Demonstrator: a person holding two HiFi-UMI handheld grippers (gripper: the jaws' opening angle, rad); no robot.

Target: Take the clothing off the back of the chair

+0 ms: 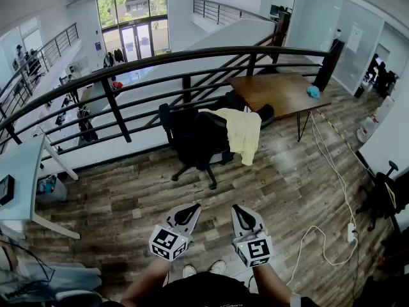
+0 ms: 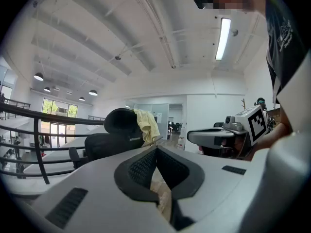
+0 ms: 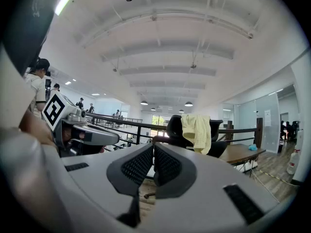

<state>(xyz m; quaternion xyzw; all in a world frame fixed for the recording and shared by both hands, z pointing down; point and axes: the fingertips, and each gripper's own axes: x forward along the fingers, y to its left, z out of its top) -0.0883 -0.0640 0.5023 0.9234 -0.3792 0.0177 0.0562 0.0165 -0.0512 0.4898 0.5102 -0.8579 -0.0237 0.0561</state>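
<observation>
I hold both grippers level in front of me, side by side and near each other, over the wood-plank floor (image 1: 128,190). My left gripper (image 1: 190,208) is empty: its own view shows the two dark ribbed pads meeting at their tips with nothing caught between them. My right gripper (image 1: 238,208) is pressed together in the same way, pad against pad, and it too grips nothing. The clothing (image 1: 243,133), a pale yellow garment, is draped over the top of the back of the black office chair (image 1: 195,139) and hangs down the side that shows to the right in the head view. It is well apart from both grippers, across a stretch of floor, and neither gripper touches it. Each gripper view shows it straight ahead past the closed jaws, slung over the dark backrest. The chair stands just in front of the dark metal railing (image 1: 192,56) that curves across the far side of the floor. Just beside the chair, to its right, is a brown wooden counter (image 1: 281,91) with a small blue object (image 1: 313,92) near its far corner; what that is I cannot tell. A white cable (image 1: 339,184) trails over the floor on my right to a power strip (image 1: 350,232). The toes of my shoes (image 1: 189,270) show just below the grippers.
</observation>
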